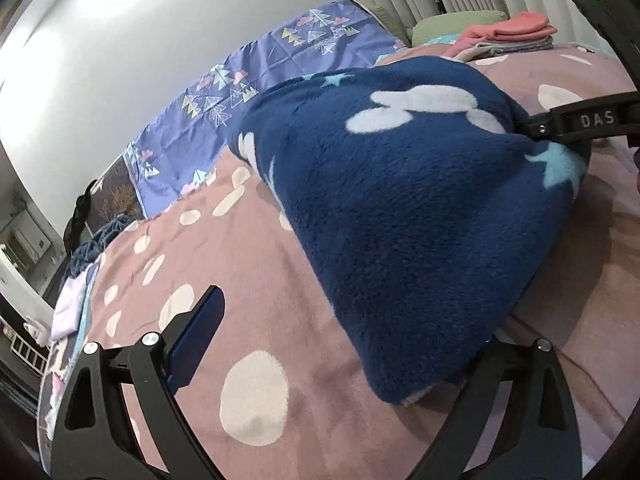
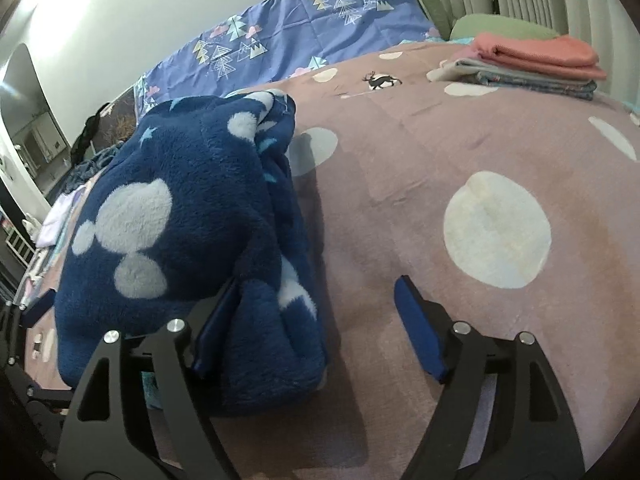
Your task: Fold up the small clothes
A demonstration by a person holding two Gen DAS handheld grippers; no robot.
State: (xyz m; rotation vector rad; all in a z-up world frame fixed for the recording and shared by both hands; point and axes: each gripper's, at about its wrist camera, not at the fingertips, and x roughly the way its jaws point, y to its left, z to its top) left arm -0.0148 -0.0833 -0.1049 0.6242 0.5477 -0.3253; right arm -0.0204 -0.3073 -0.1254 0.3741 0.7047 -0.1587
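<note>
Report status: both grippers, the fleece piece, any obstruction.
Left gripper open, right gripper open, neither gripping. Navy fleece garment with white blobs lies folded on pink dotted blanket. Nothing obstructing.

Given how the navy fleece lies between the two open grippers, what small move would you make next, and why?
Probably draw both grippers back clear of the navy fleece. It lies in a folded bundle on the pink bedspread, and the left gripper and right gripper both stand open, pinching nothing.

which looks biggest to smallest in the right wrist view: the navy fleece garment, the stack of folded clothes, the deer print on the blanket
1. navy fleece garment, though it lies nearest the camera, which inflates it
2. stack of folded clothes, farther back
3. deer print, clearly smallest
</note>
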